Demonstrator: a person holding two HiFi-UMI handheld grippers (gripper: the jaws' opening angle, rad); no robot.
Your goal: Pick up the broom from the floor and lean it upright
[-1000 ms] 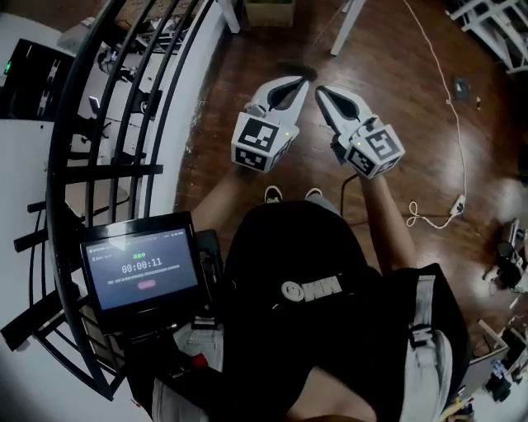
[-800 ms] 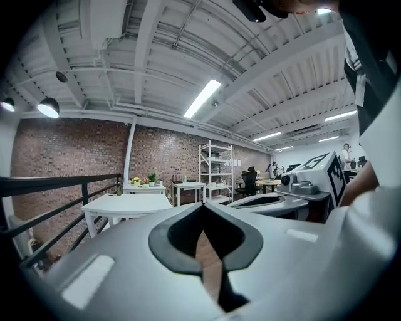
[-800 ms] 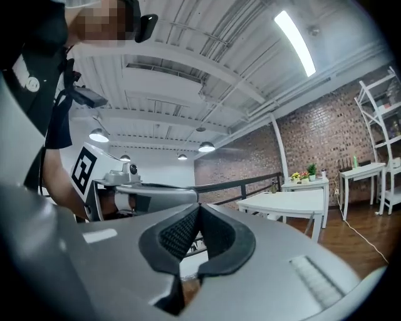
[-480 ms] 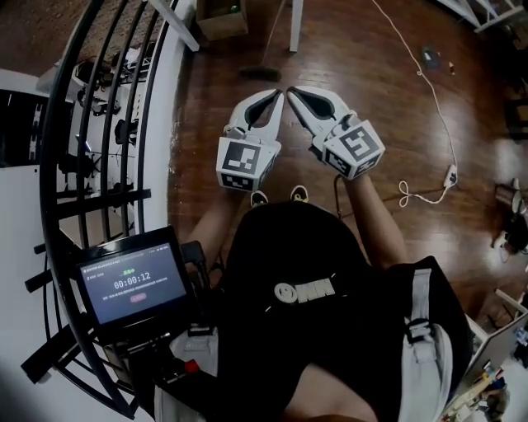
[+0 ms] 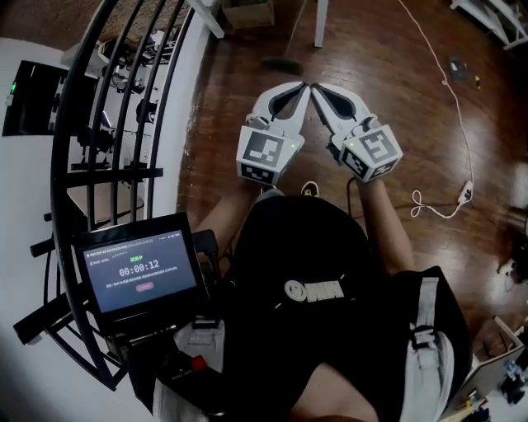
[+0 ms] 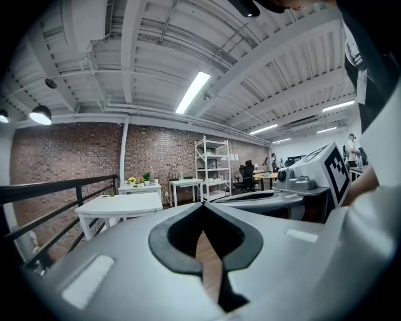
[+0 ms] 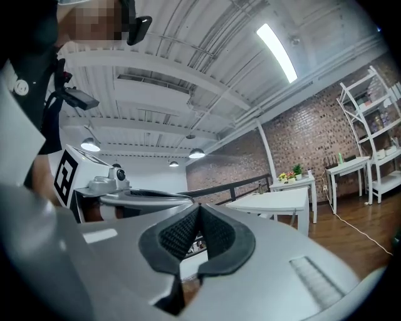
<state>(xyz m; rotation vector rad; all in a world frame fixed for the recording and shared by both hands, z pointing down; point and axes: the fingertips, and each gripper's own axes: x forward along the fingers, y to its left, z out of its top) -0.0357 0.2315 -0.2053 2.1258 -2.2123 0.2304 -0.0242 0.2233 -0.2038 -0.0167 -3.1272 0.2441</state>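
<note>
Wooden floor (image 5: 396,99), dark brown and glossy, fills most of the head view. A black railing (image 5: 107,124) curves down its left side, and a white table leg (image 5: 320,21) stands at the top edge. The person (image 5: 330,313), in a black shirt, stands over all this with a lit screen (image 5: 142,272) mounted at the lower left. A thin white cable (image 5: 450,91) trails across the boards on the right. Both tools are held out level in front of the body, tips almost touching each other. The left gripper (image 5: 299,91) has its jaws together with only bare floor showing through the gap behind the pads. The right gripper (image 5: 322,91) is likewise closed on nothing. Smallest of all is the broom (image 5: 281,64), as I take the dark oblong lying on the boards just beyond the tips to be. A faint pale line runs up from it toward the table leg and may be its handle. It is too small to tell whether it lies flat or already leans. So the scene fits two stages: an approach to a broom on the floor, or a broom set against the table with both tools closed and free of it. In my judgement, any grasp would need jaws spread and a reach forward and down.
</note>
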